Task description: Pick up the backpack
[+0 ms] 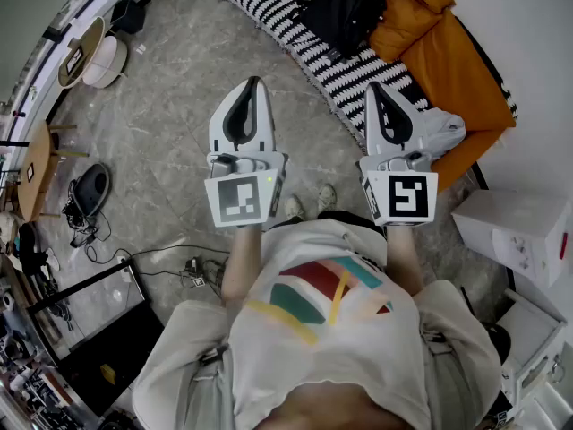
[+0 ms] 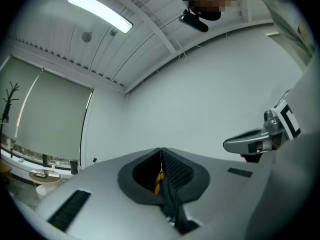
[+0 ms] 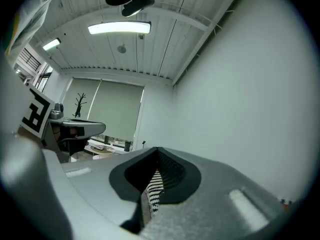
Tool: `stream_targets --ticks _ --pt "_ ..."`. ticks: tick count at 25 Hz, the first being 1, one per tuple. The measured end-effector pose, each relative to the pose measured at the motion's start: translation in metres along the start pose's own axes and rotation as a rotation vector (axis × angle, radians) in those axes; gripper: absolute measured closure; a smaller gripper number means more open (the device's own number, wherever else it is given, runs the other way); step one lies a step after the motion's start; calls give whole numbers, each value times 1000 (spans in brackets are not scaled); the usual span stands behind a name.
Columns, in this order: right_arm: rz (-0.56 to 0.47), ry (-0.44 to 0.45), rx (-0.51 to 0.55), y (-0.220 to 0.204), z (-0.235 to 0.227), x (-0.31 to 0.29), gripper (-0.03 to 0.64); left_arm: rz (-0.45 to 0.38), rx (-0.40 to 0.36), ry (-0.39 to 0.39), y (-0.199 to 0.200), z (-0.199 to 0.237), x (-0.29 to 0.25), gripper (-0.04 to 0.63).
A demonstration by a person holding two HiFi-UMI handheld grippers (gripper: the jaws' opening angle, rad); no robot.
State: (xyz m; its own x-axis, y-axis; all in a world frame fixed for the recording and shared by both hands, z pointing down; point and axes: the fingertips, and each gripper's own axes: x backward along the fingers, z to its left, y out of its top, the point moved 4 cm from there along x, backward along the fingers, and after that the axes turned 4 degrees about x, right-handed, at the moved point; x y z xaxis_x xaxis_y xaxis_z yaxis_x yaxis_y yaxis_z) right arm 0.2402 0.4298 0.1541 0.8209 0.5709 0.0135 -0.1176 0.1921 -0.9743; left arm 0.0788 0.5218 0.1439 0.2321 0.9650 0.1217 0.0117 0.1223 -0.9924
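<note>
Left gripper (image 1: 254, 82) and right gripper (image 1: 373, 88) jaws pressed together, nothing pinched, black backpack (image 1: 345, 7) laid well ahead of jaws on striped blanket (image 1: 295, 47), contents not visible

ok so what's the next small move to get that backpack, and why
Probably reach the right gripper forward toward the backpack, opening its jaws on the way. The backpack lies on the striped blanket on the orange sofa, beyond both grippers. The right gripper and left gripper are shut, empty and short of it, the right one slightly nearer.
</note>
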Motion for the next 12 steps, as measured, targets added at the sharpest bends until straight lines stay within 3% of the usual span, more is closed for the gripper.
stream_targets --ticks 12 --pt "-23 2 -6 -2 -21 0 612 -9 -23 22 4 -9 -7 580"
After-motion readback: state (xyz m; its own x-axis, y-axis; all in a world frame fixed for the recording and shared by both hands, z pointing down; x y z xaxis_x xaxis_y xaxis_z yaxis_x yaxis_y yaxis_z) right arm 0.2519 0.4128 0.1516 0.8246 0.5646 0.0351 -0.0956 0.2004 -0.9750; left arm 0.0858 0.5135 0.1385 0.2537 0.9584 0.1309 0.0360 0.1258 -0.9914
